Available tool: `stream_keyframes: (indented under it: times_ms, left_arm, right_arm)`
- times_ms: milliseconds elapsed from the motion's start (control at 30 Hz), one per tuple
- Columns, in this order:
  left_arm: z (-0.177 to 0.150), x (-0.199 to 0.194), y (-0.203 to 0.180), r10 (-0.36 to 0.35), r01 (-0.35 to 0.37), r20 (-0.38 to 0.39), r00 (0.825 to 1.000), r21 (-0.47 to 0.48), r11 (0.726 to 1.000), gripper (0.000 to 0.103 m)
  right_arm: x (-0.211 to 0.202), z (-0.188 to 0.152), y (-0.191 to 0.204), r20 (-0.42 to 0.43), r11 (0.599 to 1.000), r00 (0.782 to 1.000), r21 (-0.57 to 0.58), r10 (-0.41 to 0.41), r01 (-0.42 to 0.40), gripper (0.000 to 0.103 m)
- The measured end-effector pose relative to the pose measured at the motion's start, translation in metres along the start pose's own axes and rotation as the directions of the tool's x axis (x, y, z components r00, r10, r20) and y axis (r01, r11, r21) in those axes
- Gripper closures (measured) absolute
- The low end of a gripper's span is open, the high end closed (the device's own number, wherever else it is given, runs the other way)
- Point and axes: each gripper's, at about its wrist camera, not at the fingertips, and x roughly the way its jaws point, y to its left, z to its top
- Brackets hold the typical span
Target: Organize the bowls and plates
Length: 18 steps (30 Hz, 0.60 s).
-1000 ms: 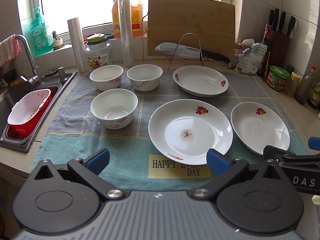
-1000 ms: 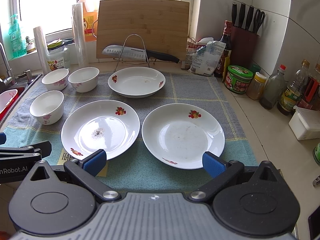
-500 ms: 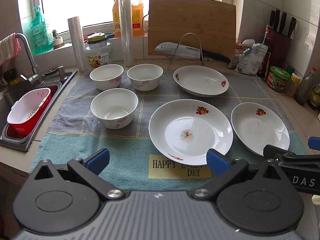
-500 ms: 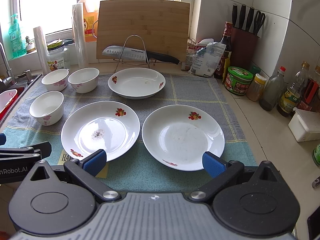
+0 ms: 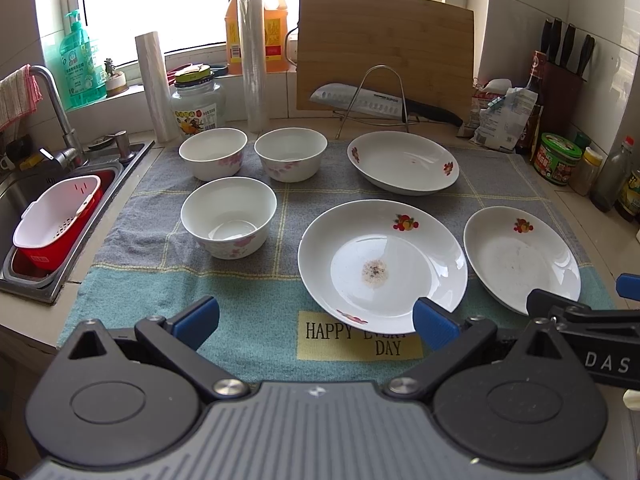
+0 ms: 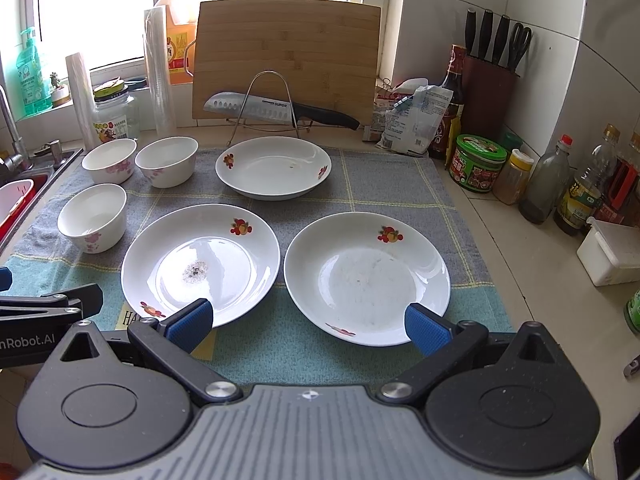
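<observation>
- Six dishes are lying unstacked on the towel (image 5: 248, 292): three bowls on the left and three plates toward the right, none touching another so far as the views show.
- Almost nothing is changing from the earlier frames: both views are keeping the same framing, with only a slight drift, and no dish is sitting anywhere new.
- The left gripper (image 5: 316, 320) is hovering at the near edge of the towel with its blue pads spread wide and nothing between them; the near bowl (image 5: 229, 216) is lying ahead to its left and the middle plate (image 5: 382, 266), with a speck of residue at its centre, ahead to its right.
- The right gripper (image 6: 306, 322) is likewise gaping wide and holding nothing, poised just short of the near rims of the middle plate (image 6: 200, 264) and the right plate (image 6: 366, 278).
- The far plate (image 6: 274, 168) is resting alone behind them, in front of the knife (image 6: 280, 112) on its wire stand; the two back bowls (image 5: 212, 153) (image 5: 291, 153) are standing side by side.
- In my judgement the organizing is not yet starting: this stillness is reading as a pause before a first grasp, probably of a plate rim by the right side, so that plates go onto plates and bowls nest in bowls.
</observation>
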Motion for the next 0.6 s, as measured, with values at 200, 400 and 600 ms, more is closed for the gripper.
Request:
stream_keyframes:
  times_ms: [200,400,600]
  left_arm:
    - [0.001,0.003,-0.001,-0.006,0.006,-0.001,1.0,0.007,1.0,0.001]
    - [0.006,0.013,-0.003,-0.02,0.02,-0.009,1.0,0.018,1.0,0.001]
    - [0.012,0.024,-0.006,-0.038,0.039,-0.018,0.999,0.042,0.998,0.001]
  right_arm:
    - [-0.003,0.002,-0.004,-0.003,1.0,1.0,0.004,-0.002,0.002,0.0]
    - [0.011,0.007,0.0,-0.008,1.0,1.0,0.01,-0.011,0.011,0.0]
    - [0.02,0.007,-0.002,-0.012,1.0,1.0,0.018,-0.021,0.021,0.0]
